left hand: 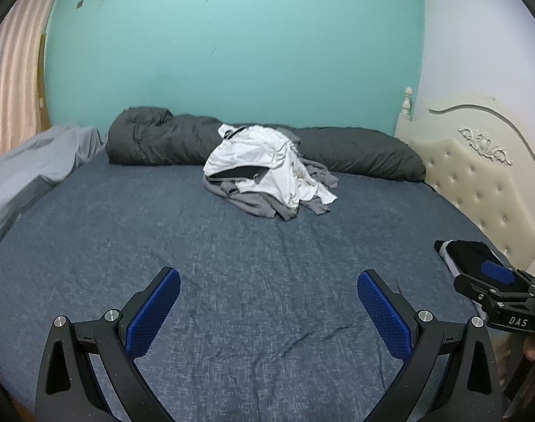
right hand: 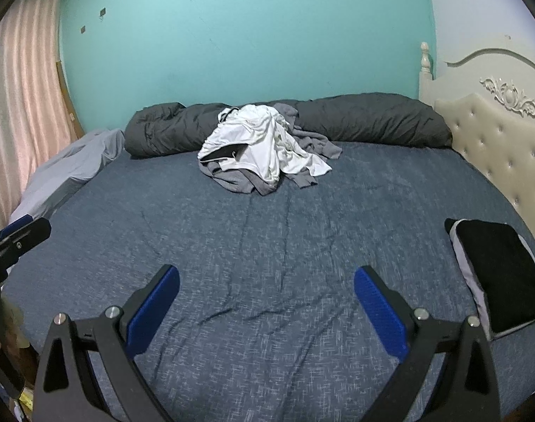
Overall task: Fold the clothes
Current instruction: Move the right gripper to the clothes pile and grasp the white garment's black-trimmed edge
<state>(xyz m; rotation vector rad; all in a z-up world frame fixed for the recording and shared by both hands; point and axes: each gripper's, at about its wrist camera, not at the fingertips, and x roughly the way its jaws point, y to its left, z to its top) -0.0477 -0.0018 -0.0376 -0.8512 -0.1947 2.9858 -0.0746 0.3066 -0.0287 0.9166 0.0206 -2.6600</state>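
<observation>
One folded garment [right hand: 501,277], black with a pale grey edge showing beneath it, lies flat at the right side of the bed [right hand: 267,246], close to the padded headboard [right hand: 496,161]. We take that as the part of the job already finished, though we cannot tell whether it is a single piece or a small stack.

What is left sits well apart from it, at the far side of the mattress: a loose heap of clothes [left hand: 267,168], white fabric on top and grey pieces under and around it, leaning against the rolled dark duvet [left hand: 155,137] that runs along the turquoise wall. None of that heap is spread out or sorted yet, so we judge the task to be early, with most of the folding still ahead. How many garments are in the heap we cannot count from here.

Our left claw [left hand: 267,295] is spread wide and carries nothing, hovering over bare blue sheet. Our right claw [right hand: 265,292] is likewise wide apart and empty, over the same open stretch of bed. The clear area between us and the heap looks like the working space for the next piece.

The likely next step is reaching forward to draw one item off the heap.
</observation>
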